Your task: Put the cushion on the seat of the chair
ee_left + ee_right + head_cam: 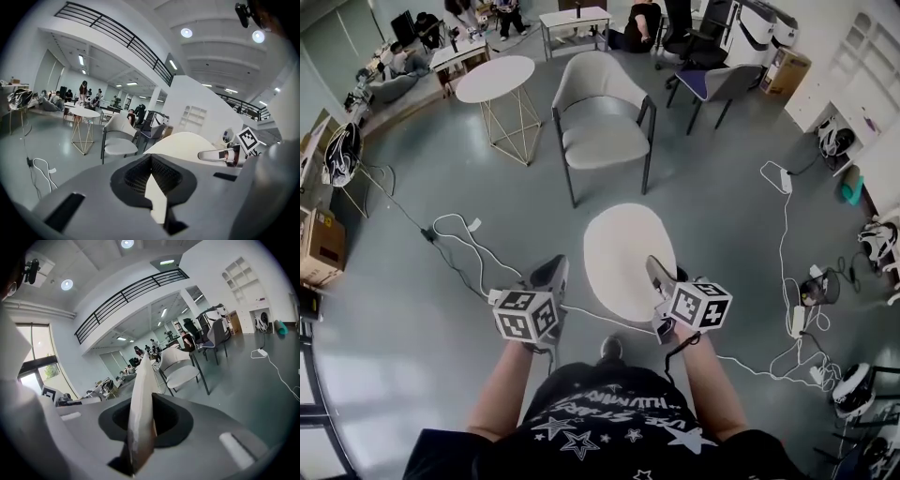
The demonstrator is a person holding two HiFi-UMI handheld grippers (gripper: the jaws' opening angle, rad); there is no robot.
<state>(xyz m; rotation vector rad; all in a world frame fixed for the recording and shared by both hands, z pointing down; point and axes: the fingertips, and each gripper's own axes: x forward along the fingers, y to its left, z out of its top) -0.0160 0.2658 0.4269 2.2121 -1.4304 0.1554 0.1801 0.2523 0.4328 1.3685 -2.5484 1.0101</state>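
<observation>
A round white cushion (pixel 628 258) hangs flat above the grey floor, held at its near rim from both sides. My left gripper (pixel 551 274) is shut on the cushion's left edge, seen as a thin white strip (pixel 157 197) between its jaws. My right gripper (pixel 659 272) is shut on the right edge, which stands as a white sheet (pixel 142 404) in its jaws. The chair (pixel 602 112), with a pale shell and dark legs, stands ahead of the cushion with its seat (pixel 605 145) bare. It also shows in the left gripper view as the chair (pixel 119 140) and in the right gripper view as the chair (pixel 180 369).
A round white side table (pixel 495 80) on a wire base stands left of the chair. A grey chair (pixel 717 84) is at the back right. White cables (pixel 455 234) lie on the floor at left, and a power strip (pixel 797 319) with cables at right. A cardboard box (pixel 319 246) sits far left.
</observation>
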